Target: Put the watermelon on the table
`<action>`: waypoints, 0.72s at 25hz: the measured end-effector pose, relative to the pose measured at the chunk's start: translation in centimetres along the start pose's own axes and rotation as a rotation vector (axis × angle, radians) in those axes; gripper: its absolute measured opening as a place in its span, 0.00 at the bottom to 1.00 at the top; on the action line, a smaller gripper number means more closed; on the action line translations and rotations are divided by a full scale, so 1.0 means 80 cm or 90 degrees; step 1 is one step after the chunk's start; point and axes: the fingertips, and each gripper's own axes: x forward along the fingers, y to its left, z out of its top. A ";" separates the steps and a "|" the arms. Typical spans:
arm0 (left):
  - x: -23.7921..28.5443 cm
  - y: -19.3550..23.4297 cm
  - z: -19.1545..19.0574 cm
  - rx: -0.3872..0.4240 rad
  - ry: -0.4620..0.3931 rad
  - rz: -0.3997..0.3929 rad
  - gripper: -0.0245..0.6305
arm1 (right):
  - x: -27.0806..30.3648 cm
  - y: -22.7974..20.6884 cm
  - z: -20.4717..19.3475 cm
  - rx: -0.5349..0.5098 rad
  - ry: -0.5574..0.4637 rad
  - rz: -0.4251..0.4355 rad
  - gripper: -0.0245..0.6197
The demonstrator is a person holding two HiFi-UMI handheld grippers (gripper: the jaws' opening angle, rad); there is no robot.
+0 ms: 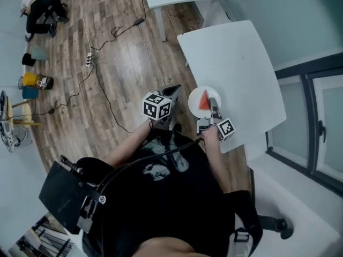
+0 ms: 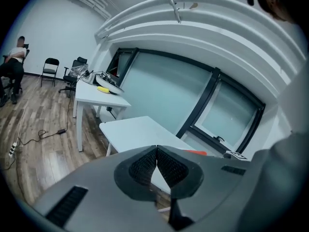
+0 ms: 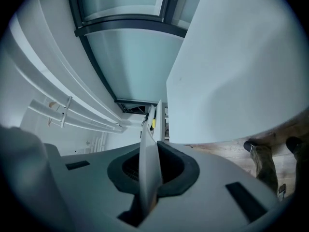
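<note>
We see a red triangular watermelon wedge point(image 1: 204, 101) on a white plate point(image 1: 193, 105), its tip pointing away from us. The right gripper point(image 1: 214, 112) pinches the plate's rim, and the left gripper point(image 2: 157, 152) is pressed together.

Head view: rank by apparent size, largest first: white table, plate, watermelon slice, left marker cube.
1. White table
2. Plate and left marker cube: they look about alike, and the cube is nearer the camera, so no ranking between them
3. Watermelon slice
</note>
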 end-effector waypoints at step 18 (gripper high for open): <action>0.231 0.214 0.107 0.035 0.196 -0.017 0.05 | 0.519 -0.095 0.161 -0.120 0.005 -0.194 0.08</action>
